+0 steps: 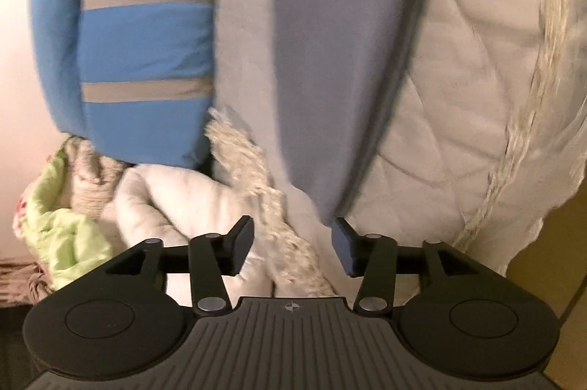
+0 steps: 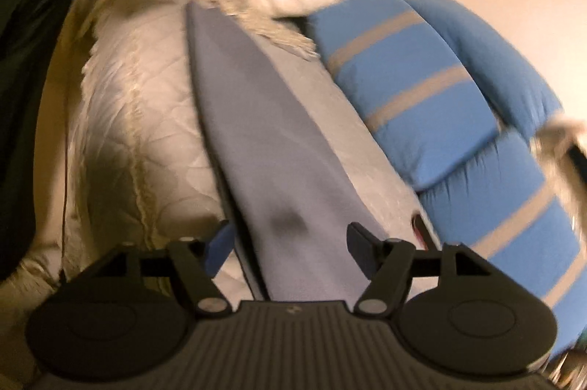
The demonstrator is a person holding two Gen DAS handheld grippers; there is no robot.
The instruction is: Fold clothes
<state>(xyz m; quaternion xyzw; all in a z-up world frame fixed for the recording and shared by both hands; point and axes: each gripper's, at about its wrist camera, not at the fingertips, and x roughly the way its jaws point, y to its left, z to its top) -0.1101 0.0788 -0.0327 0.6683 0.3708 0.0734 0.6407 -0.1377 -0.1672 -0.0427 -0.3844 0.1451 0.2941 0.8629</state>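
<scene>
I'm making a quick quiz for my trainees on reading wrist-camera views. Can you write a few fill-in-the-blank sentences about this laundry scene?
1. The left gripper and the right gripper both have their jaws ____.
2. The blue garment carries stripes coloured ____.
3. The grey-blue cloth lies on a quilted cover coloured ____.
4. The crumpled cloth at the edge of the pile is coloured ____.

Missing words: open; grey; white; green

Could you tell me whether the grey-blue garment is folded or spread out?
Folded: the grey-blue garment lies as a long narrow strip with straight edges.
</scene>
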